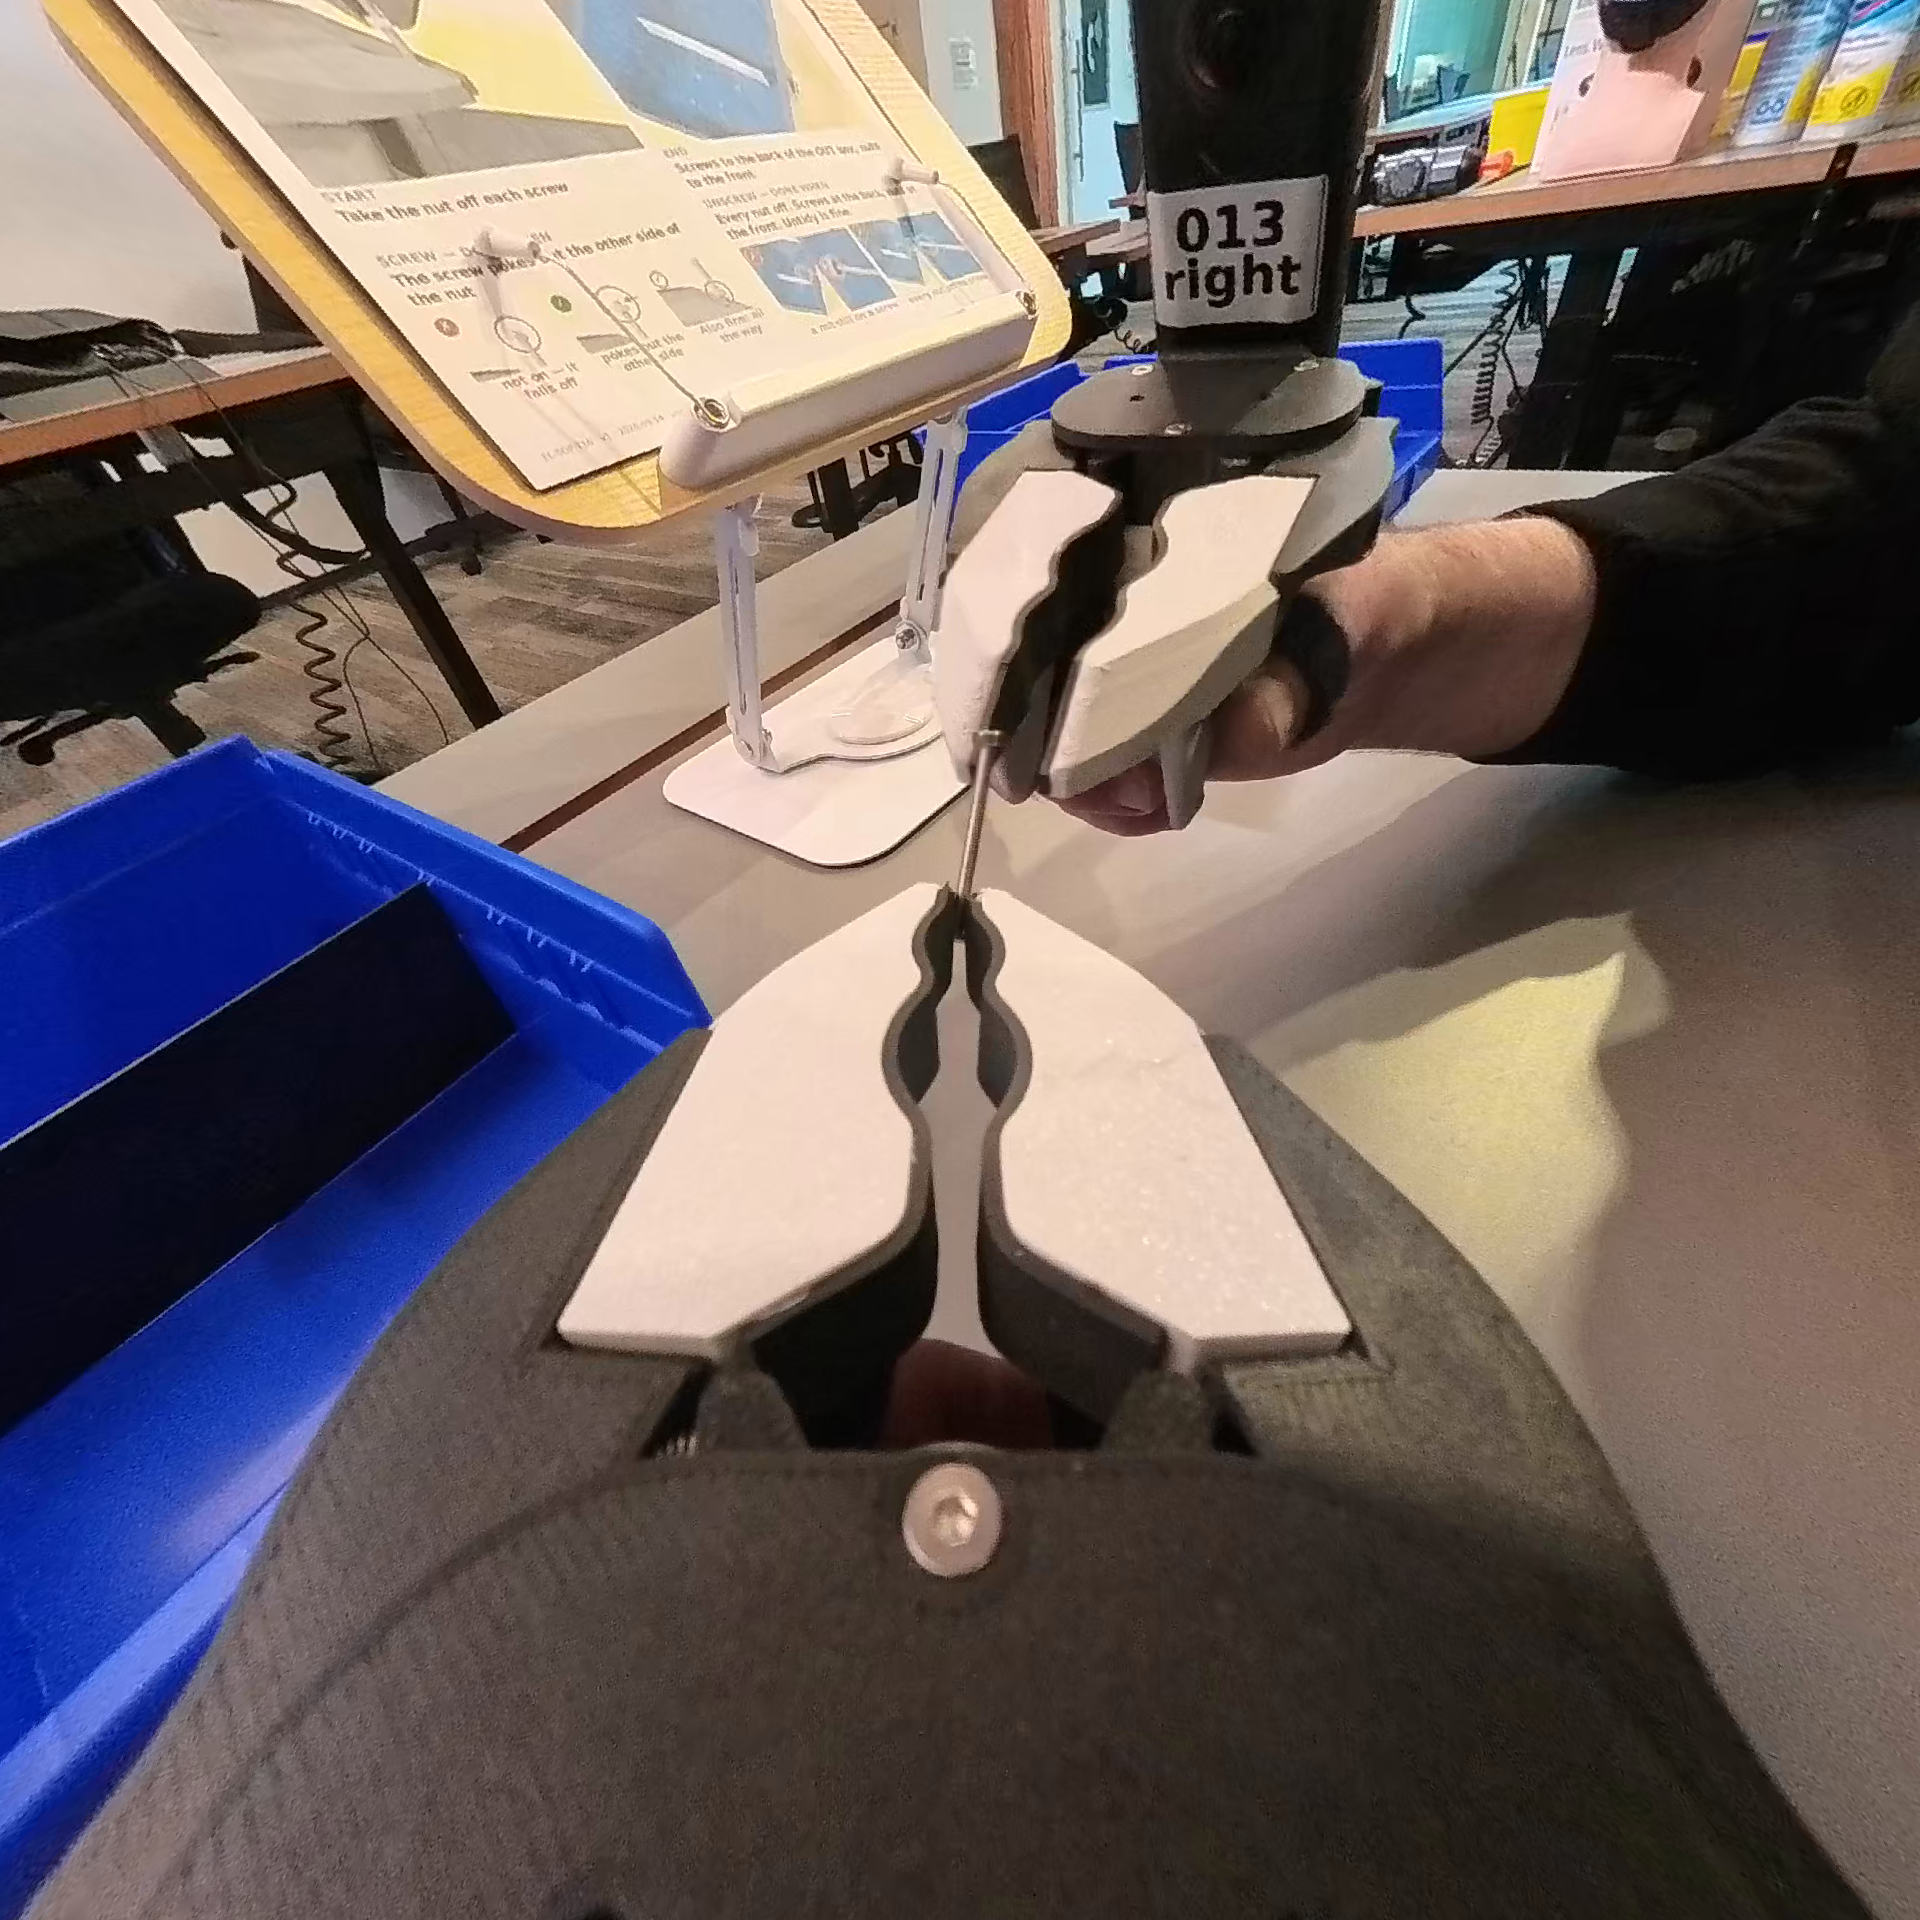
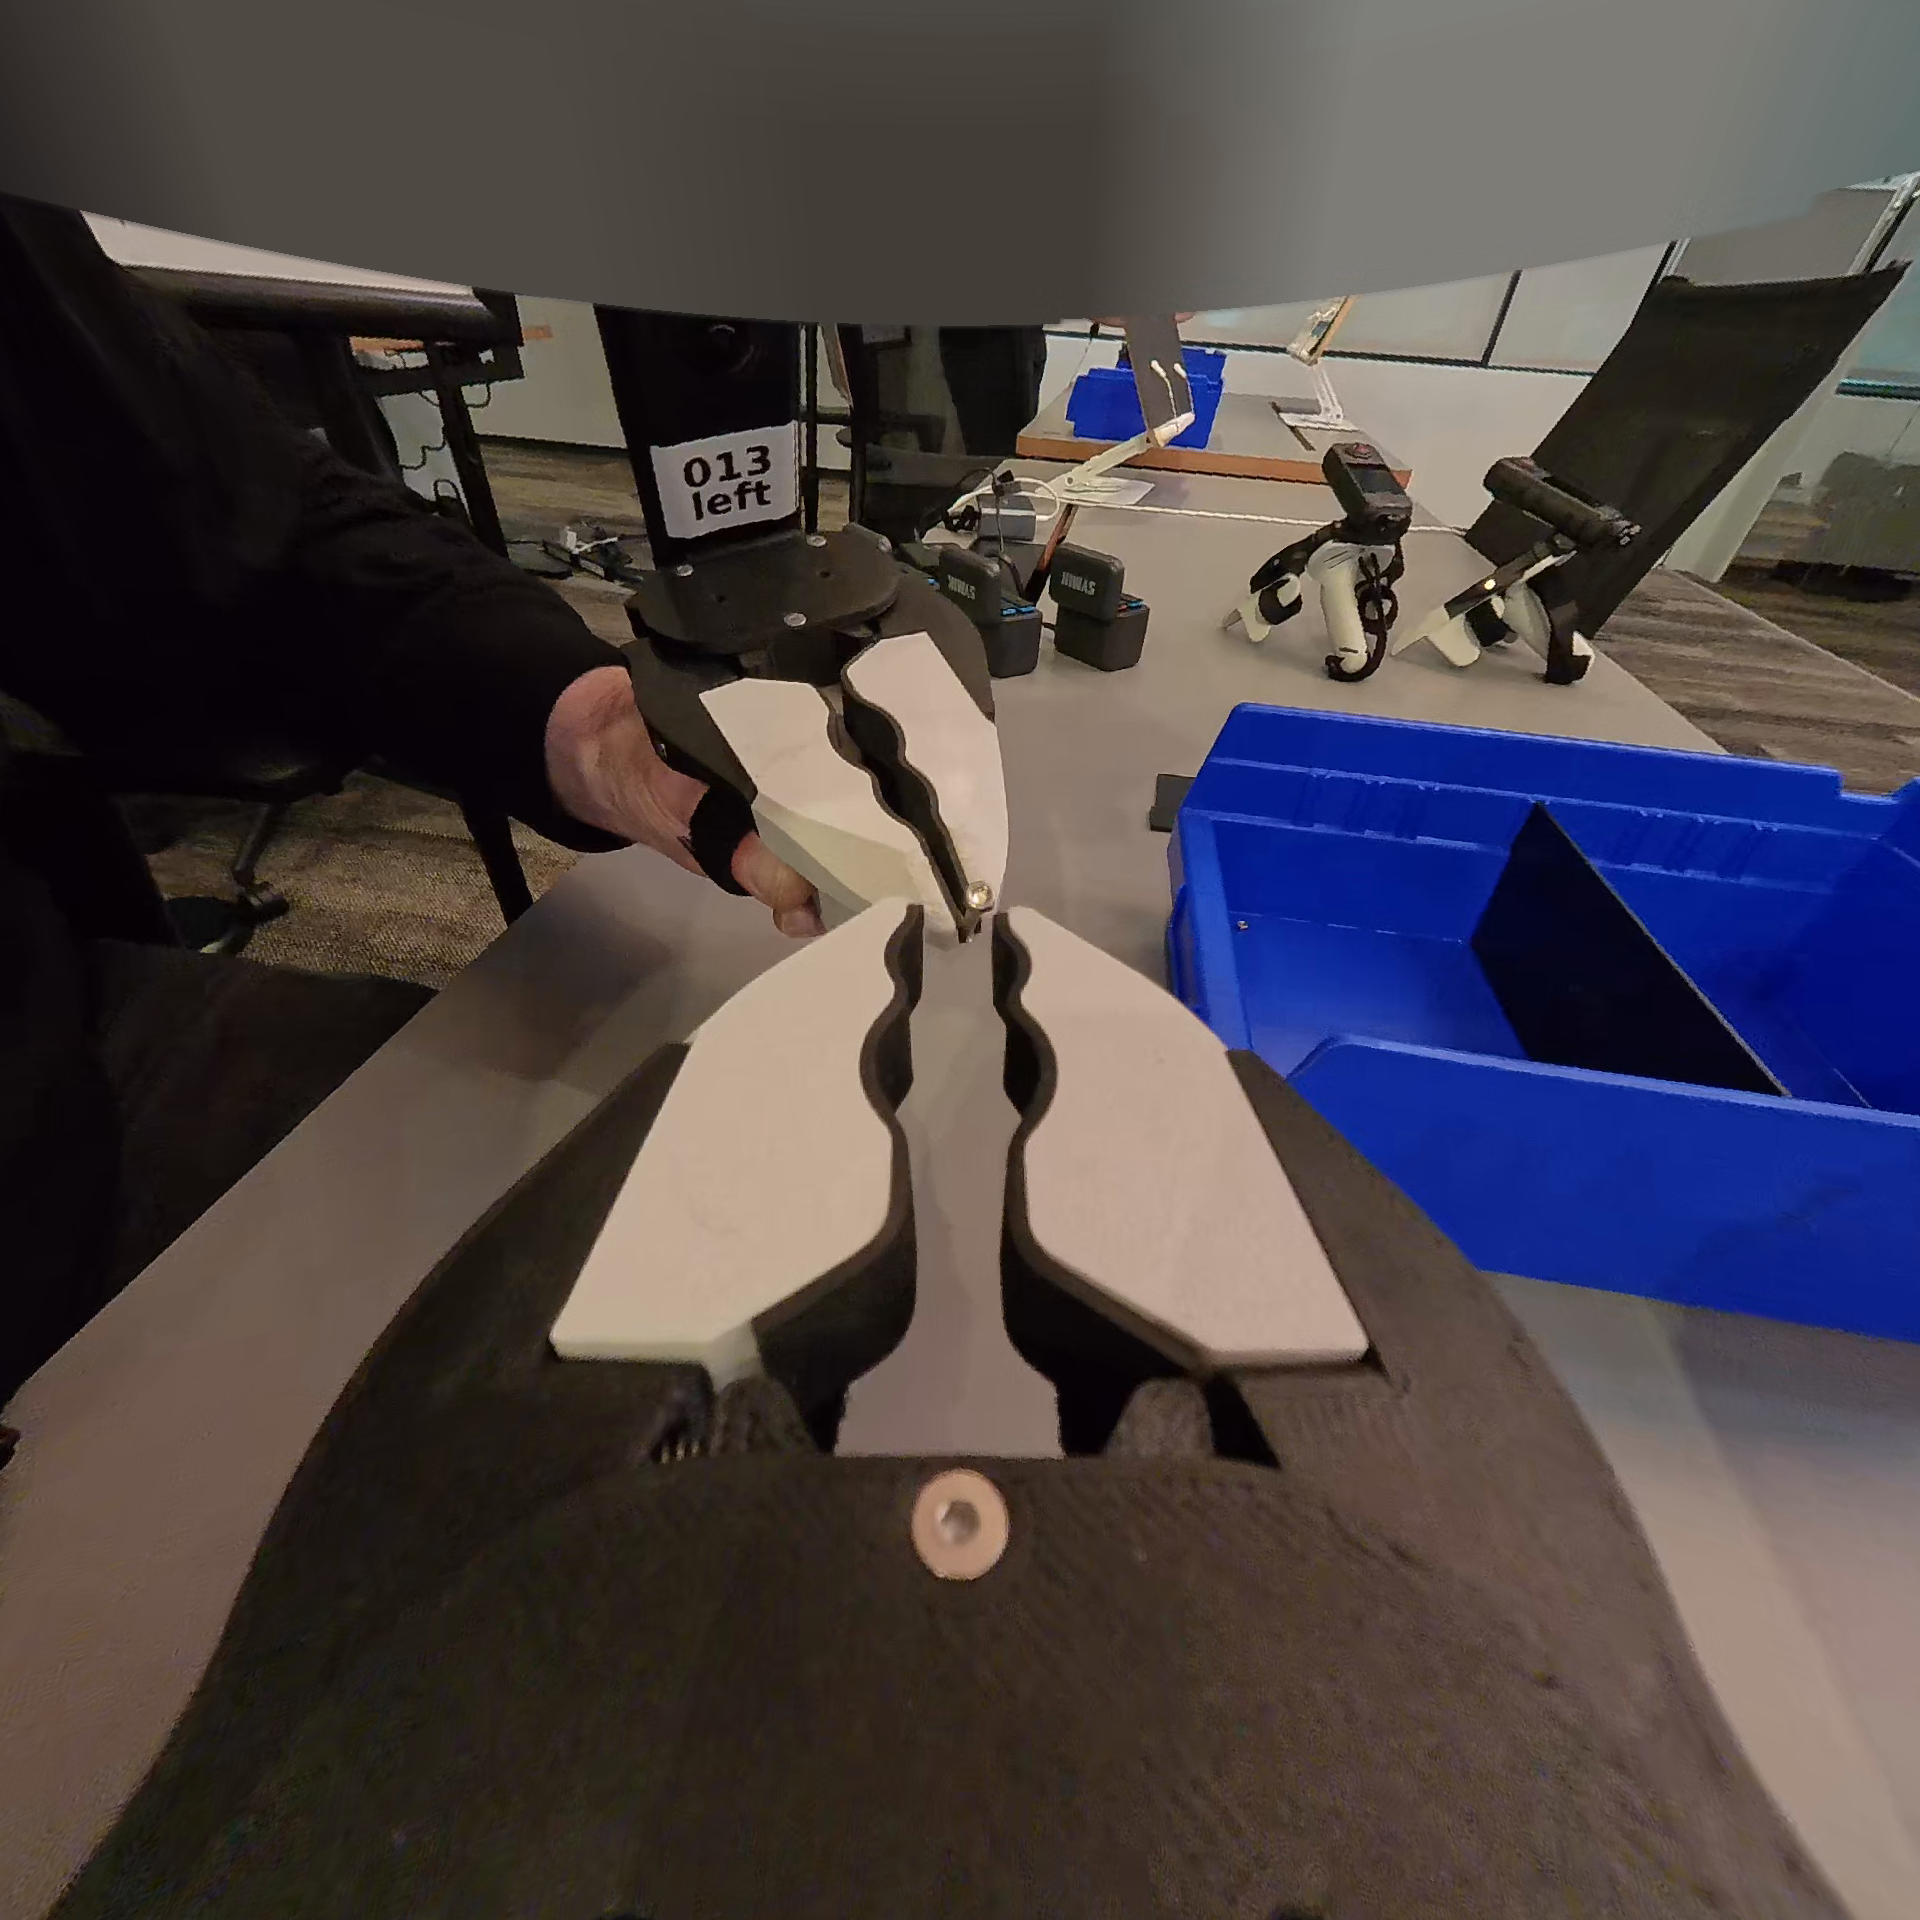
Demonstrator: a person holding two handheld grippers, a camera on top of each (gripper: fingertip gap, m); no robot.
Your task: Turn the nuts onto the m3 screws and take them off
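Observation:
My left gripper is shut on the lower end of a thin M3 screw, which stands tilted above the grey table. The screw's shiny upper end shows in the right wrist view. I cannot tell whether that is the screw head or a nut. My right gripper is open, its fingertips on either side of that upper end with a gap on both sides. From the left wrist view it hangs over the screw's top, held by a hand.
A blue bin with a black divider stands beside the grippers. An instruction board on a white stand is behind. A second blue bin sits farther back. Spare grippers and black cases stand at the far end. Left and right tips are no more than a few centimetres apart.

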